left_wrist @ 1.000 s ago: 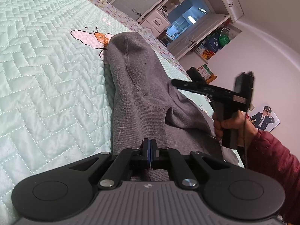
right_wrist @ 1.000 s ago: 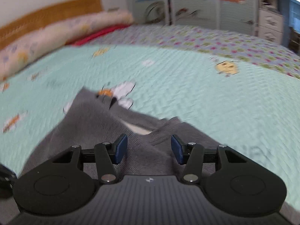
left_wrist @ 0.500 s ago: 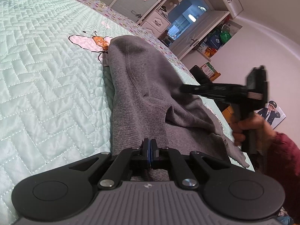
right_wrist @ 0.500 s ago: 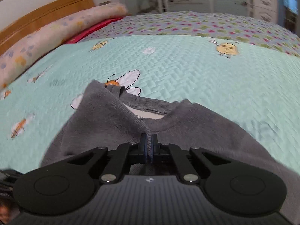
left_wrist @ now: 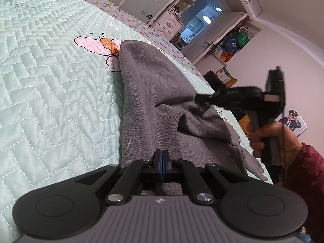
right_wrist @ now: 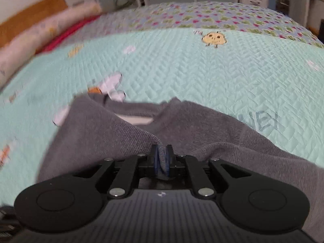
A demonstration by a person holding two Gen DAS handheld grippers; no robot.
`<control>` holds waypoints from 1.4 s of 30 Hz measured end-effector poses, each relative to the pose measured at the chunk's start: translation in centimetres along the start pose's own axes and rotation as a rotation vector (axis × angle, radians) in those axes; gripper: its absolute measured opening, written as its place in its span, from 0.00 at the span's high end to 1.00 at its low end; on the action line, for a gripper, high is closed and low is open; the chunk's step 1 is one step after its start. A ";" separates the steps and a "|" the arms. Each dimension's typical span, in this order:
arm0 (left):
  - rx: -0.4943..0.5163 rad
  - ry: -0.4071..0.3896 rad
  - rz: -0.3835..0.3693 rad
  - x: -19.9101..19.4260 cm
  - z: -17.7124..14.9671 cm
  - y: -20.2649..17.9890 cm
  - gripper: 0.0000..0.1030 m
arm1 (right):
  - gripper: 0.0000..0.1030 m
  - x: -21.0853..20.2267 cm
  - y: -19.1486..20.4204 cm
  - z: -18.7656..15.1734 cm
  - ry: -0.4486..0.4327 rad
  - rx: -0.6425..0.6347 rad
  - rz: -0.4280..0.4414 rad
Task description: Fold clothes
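A grey sweater (left_wrist: pixel 145 93) lies lengthwise on the mint quilted bed cover (left_wrist: pixel 50 81). My left gripper (left_wrist: pixel 161 158) is shut on the sweater's near edge, the cloth running away from its pads. My right gripper (left_wrist: pixel 197 98), held by a hand (left_wrist: pixel 269 133), bites into the sweater from the right, further up. In the right wrist view a raised fold of the sweater (right_wrist: pixel 97 133) sits pinched between the pads of that gripper (right_wrist: pixel 162 158), just below the collar. Its jaws are opening slightly, with the fold still pressed between them.
The bed cover (right_wrist: pixel 202 77) stretches wide beyond the sweater, with bee prints. Long pillows (right_wrist: pixel 40 32) and a wooden headboard (right_wrist: pixel 30 14) lie at the far left. White cabinets (left_wrist: pixel 202 30) stand past the bed. A dark red sleeve (left_wrist: pixel 303 172) is at the right.
The right gripper stood open over the sweater, then shut on a fold below the collar and rolled, pulling the fold up. The left gripper has stayed shut in place.
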State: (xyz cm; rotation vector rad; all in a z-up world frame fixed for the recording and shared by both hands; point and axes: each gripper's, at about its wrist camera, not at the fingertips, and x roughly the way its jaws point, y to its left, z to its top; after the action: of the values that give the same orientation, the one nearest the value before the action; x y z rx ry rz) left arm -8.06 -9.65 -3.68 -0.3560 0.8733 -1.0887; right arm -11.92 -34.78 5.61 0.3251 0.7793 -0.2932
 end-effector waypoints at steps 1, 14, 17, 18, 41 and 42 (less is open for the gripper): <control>0.001 0.000 0.001 0.0 0.0 0.0 0.97 | 0.86 -0.8 0.3 0.1 -0.027 0.009 -0.018; 0.000 -0.002 -0.002 0.0 -0.1 0.0 0.97 | 0.86 5.3 8.6 2.6 -0.069 0.187 0.444; -0.005 -0.002 -0.006 0.0 -0.1 0.1 0.97 | 1.00 10.5 6.2 2.1 -0.011 0.301 0.390; -0.004 -0.002 -0.006 0.0 -0.1 0.1 0.97 | 1.00 12.0 5.2 1.7 0.000 0.357 0.390; -0.011 0.004 -0.004 -0.2 -0.1 0.1 0.97 | 0.89 4.0 2.5 -3.2 -0.066 0.386 0.485; -0.010 0.004 -0.002 -0.2 -0.1 0.0 0.97 | 0.85 2.7 2.1 -3.3 -0.104 0.405 0.502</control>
State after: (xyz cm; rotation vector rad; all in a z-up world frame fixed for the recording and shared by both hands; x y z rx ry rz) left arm -8.14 -9.47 -3.67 -0.3631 0.8827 -1.0871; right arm -11.43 -31.93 1.85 0.8637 0.5085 0.0109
